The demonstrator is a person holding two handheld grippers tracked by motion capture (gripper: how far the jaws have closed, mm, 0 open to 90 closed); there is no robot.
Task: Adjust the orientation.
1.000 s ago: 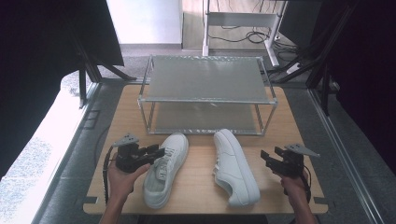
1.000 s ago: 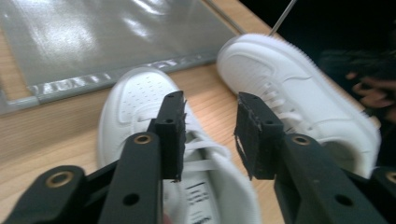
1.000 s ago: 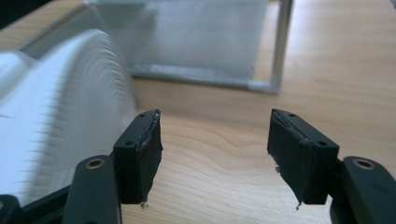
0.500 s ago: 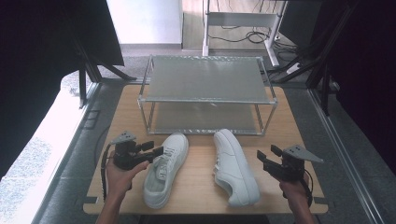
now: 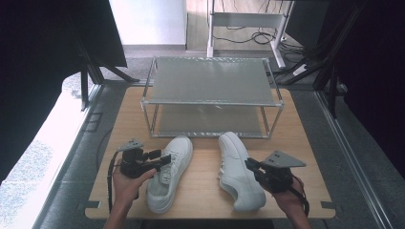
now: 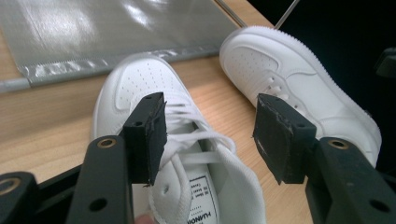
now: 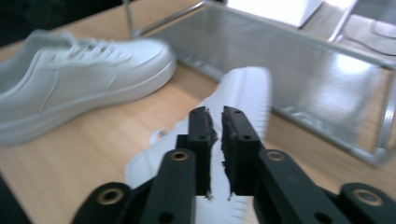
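Two white low-top leather sneakers lie on the light wooden bench [image 5: 296, 143], toes toward the two-tier metal-framed shoe rack with grey mesh shelves [image 5: 210, 83] that stands at the bench's far half. The left white sneaker [image 5: 169, 171] lies with its heel close to the near edge; the right white sneaker [image 5: 239, 171] lies beside it with a bare strip of wood between them. The rack's lower shelf fronts both toes and is nearly touching them, so there is little room ahead there.

The left hand-held gripper [image 5: 160, 159] sits at the left sneaker's outer side over the laces, its jaws having just been opening and now spread wide above the shoe's mouth, pads clear of it in the left gripper view [image 6: 210, 135]. The right hand-held gripper [image 5: 249, 164] hovers by the right sneaker's outer side; its jaws have just been closing and stand clenched almost together on nothing [image 7: 217, 135], the shoe blurred below. Open wood lies right of it, up to the bench edge.
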